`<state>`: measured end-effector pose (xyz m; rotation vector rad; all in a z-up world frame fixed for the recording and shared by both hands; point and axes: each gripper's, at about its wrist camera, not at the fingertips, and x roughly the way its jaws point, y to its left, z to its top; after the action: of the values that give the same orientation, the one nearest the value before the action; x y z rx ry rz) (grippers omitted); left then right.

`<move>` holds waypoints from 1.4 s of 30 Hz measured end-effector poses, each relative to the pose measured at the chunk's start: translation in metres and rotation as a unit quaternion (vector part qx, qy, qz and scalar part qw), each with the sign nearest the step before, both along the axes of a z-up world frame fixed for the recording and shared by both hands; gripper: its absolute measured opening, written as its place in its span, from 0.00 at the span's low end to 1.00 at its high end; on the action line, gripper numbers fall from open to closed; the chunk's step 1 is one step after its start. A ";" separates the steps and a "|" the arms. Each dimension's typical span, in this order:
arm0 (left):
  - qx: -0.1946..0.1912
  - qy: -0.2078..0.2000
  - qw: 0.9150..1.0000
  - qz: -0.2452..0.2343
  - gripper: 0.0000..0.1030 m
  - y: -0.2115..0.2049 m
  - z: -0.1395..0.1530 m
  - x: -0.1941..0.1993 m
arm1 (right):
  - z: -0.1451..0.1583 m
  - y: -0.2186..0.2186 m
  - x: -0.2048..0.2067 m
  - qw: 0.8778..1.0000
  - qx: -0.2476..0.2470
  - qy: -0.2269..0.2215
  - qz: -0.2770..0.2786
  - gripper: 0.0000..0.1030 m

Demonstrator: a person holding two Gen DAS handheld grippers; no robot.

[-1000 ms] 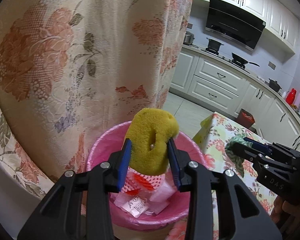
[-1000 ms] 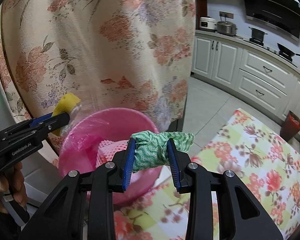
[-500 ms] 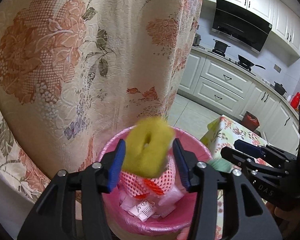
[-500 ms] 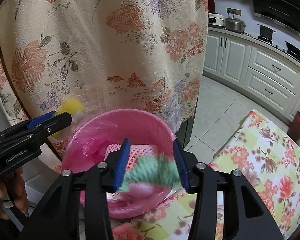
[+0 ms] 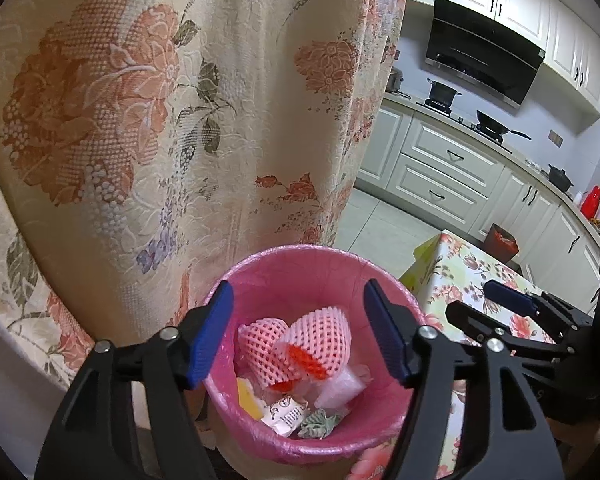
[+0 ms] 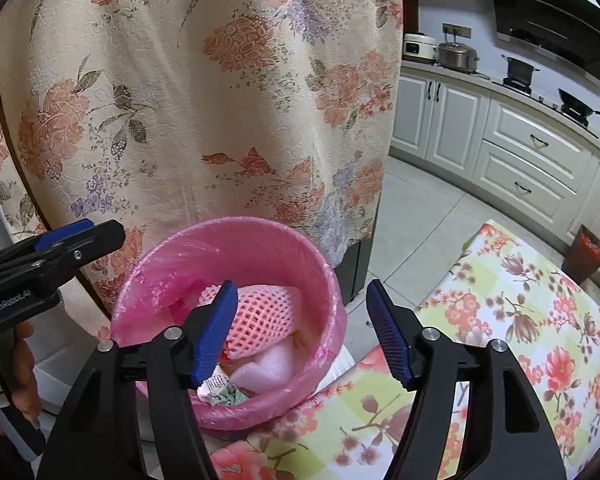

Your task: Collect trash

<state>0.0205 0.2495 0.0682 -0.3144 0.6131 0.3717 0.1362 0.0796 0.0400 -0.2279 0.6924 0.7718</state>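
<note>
A pink-lined trash bin [image 5: 300, 268] stands by the table edge; it also shows in the right wrist view [image 6: 260, 248]. Inside lie pink foam fruit nets [image 5: 316, 340], a yellow sponge [image 5: 246, 398], a crumpled green cloth [image 5: 318, 428] and paper scraps. The nets [image 6: 260, 312] and green cloth [image 6: 230, 396] show in the right wrist view too. My left gripper [image 5: 300, 332] is open and empty above the bin. My right gripper [image 6: 300, 328] is open and empty over the bin's right rim; it also appears in the left wrist view [image 5: 500, 304].
A floral curtain [image 5: 160, 120] hangs right behind the bin. A table with a floral cloth [image 6: 520, 312] lies to the right. White kitchen cabinets [image 6: 540, 152] and a small dark bin [image 6: 584, 256] on the tiled floor are beyond.
Both grippers opened. The yellow sponge fell from the left gripper and the green cloth from the right gripper into the bin.
</note>
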 end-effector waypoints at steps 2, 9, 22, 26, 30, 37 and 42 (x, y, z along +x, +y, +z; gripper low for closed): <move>0.001 0.002 1.000 0.001 0.69 -0.002 0.001 -0.003 | 0.000 -0.005 -0.003 1.000 0.001 -0.004 -0.006 0.67; -0.001 0.014 1.000 -0.005 0.75 -0.015 -0.001 -0.016 | -0.005 -0.028 -0.015 1.000 0.005 -0.005 -0.023 0.71; -0.002 0.028 1.000 -0.012 0.92 -0.041 -0.008 -0.052 | -0.018 -0.064 -0.051 0.999 0.015 -0.007 -0.030 0.81; -0.005 0.036 0.999 -0.011 0.92 -0.045 -0.014 -0.061 | -0.023 -0.069 -0.058 0.999 0.015 -0.003 -0.029 0.82; -0.002 0.042 0.999 -0.008 0.92 -0.047 -0.020 -0.067 | -0.025 -0.069 -0.066 1.000 0.012 -0.003 -0.022 0.82; -0.001 0.041 0.999 -0.009 0.92 -0.047 -0.021 -0.068 | -0.024 -0.068 -0.069 1.000 0.015 -0.003 -0.017 0.82; -0.002 0.040 0.999 -0.010 0.92 -0.047 -0.020 -0.067 | -0.024 -0.068 -0.068 1.000 0.013 -0.002 -0.019 0.82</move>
<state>-0.0469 0.2029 0.0480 -0.2970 0.6947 0.3649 0.0678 0.0118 0.0163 -0.1918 0.6813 0.7445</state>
